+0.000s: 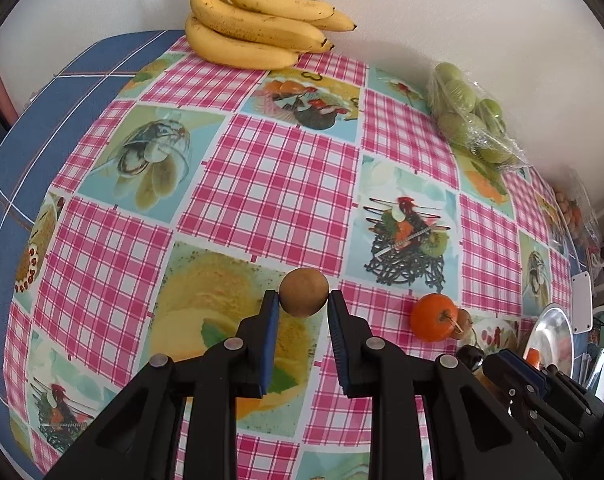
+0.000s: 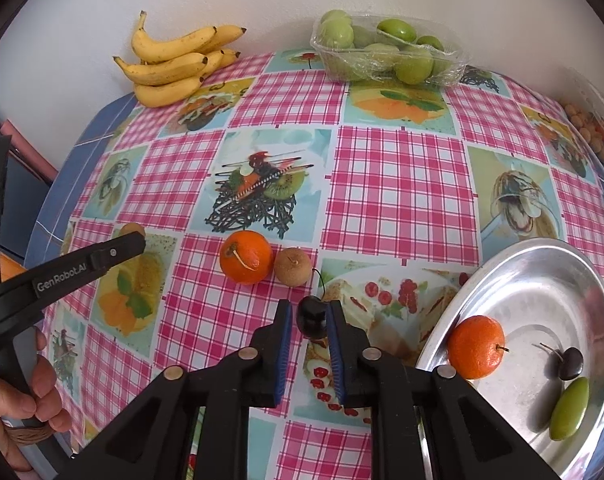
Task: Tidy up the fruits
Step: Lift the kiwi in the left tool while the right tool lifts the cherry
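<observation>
Nearest the lens, the left claw [image 1: 303, 300] is seen clenched on a small brown round fruit [image 1: 304, 292], pinched only at the tips of its blue pads. A grip that shallow on a ball could be lost: the fruit may be squirted out when lifted and rolled across the worktop [image 1: 278, 184] toward its blue edge. Further right, 1 orange [image 2: 246, 257] and a second brown fruit [image 2: 292, 267] lie touching; either could be knocked by a passing claw. The right claw [image 2: 309, 322] is closed on a dark cherry [image 2: 311, 316], whose soft skin may be bruised by pressure. At far right, the steel plate [image 2: 513, 268] already holds 3 fruits, and a dropped round fruit could be bounced off its sloped rim.
</observation>
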Motion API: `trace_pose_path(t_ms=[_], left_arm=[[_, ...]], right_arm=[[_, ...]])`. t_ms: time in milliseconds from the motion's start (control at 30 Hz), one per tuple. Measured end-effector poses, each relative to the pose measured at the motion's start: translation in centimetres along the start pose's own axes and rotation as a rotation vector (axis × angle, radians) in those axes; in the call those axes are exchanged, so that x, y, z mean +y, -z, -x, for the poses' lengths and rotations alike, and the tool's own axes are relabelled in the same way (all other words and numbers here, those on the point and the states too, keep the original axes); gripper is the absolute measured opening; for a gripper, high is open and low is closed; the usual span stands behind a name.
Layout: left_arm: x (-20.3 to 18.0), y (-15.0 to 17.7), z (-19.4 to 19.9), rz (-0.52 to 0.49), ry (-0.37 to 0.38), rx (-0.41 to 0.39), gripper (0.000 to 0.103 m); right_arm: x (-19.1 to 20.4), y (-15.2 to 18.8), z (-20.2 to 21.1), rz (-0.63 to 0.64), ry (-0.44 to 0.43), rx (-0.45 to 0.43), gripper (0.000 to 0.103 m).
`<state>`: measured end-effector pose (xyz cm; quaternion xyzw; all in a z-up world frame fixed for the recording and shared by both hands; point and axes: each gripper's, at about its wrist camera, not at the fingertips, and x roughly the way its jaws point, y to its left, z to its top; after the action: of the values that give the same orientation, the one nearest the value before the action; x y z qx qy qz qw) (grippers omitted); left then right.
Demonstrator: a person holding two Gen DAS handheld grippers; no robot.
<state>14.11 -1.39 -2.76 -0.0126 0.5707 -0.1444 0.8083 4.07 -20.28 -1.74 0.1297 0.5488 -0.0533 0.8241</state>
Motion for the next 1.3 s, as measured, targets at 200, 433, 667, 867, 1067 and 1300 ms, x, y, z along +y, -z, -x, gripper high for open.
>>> trace_pose_path(t_ms=[200, 433, 667, 867, 1067, 1300], left_arm=[[-0.3, 0.3, 0.0, -0.021, 0.002, 0.021, 0.026], [-0.5, 0.7, -0.9, -0.025, 0.023, 0.066, 0.026], [-0.6, 0.8, -1.1, -0.028, 0.023, 0.068, 0.026], [-0.7, 0.8, -1.4, -0.029, 0.023, 0.075, 0.026], [-0.6, 0.8, -1.4, -0.029, 0.023, 0.074, 0.026], [-0.4, 0.7, -1.3, -0.016, 0.022, 0.068, 0.026]], right_arm=[[-0.5, 0.0, -0.5, -0.023, -0.004, 0.009, 0.02], [-1.0, 0.0, -1.3, -0.046, -0.008, 0.019, 0.031], [-0.9, 0.4, -2.8, -0.042, 0.018, 0.052, 0.04], [-0.2, 0.4, -3.4, -0.003, 0.06, 0.045, 0.04], [0.6, 0.5, -3.6, 0.037, 0.088, 0.039, 0.039], [0.2, 0.4, -3.0, 0.008, 0.059, 0.033, 0.03]])
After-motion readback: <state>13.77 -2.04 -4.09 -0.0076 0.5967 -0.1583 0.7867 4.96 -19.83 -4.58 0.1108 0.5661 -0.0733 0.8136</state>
